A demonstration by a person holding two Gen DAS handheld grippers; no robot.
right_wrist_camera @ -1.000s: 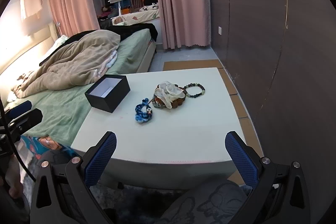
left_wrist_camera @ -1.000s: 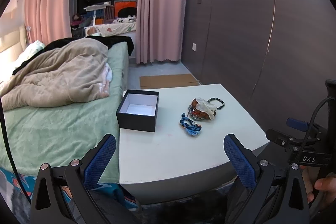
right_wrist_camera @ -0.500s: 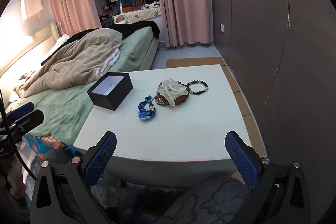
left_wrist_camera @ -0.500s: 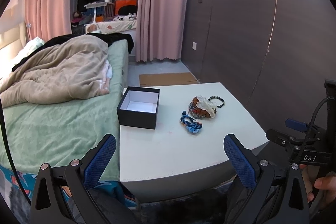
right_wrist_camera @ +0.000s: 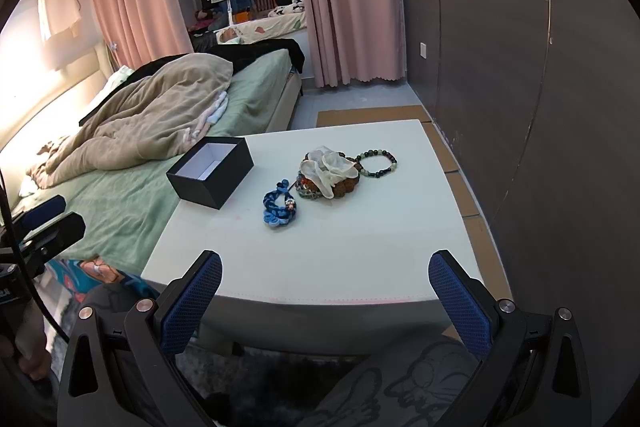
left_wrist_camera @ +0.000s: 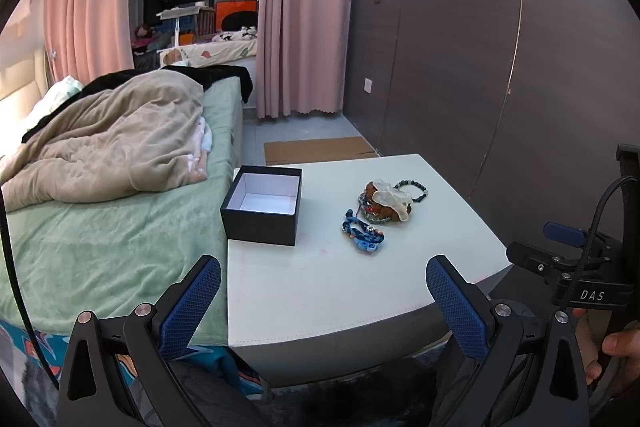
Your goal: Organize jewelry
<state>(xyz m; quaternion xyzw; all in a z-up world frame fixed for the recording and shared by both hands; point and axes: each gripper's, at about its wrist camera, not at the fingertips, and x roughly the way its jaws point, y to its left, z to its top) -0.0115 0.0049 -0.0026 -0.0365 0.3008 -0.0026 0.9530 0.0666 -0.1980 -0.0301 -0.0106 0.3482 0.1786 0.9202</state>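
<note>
An open black box (left_wrist_camera: 262, 205) with a white inside stands at the left edge of the white table (left_wrist_camera: 320, 291); it also shows in the right wrist view (right_wrist_camera: 210, 175). A blue braided bracelet (left_wrist_camera: 362, 237) (right_wrist_camera: 280, 209) lies right of it. Behind that is a pile of brown beaded bracelets with a whitish piece on top (left_wrist_camera: 384, 205) (right_wrist_camera: 328, 175), and a dark green bead bracelet (left_wrist_camera: 412, 189) (right_wrist_camera: 378, 163). My left gripper (left_wrist_camera: 322, 301) and right gripper (right_wrist_camera: 324, 301) are open and empty, short of the table's near edge.
A bed (left_wrist_camera: 100, 227) with a green sheet and beige blanket touches the table's left side. A dark panelled wall (left_wrist_camera: 500, 67) runs along the right. Cardboard (left_wrist_camera: 316, 149) lies on the floor behind the table. The other gripper shows at far right (left_wrist_camera: 576, 267).
Both grippers have moved slightly closer to the table, so the box and jewelry look a little nearer. Nothing on the table has moved.
</note>
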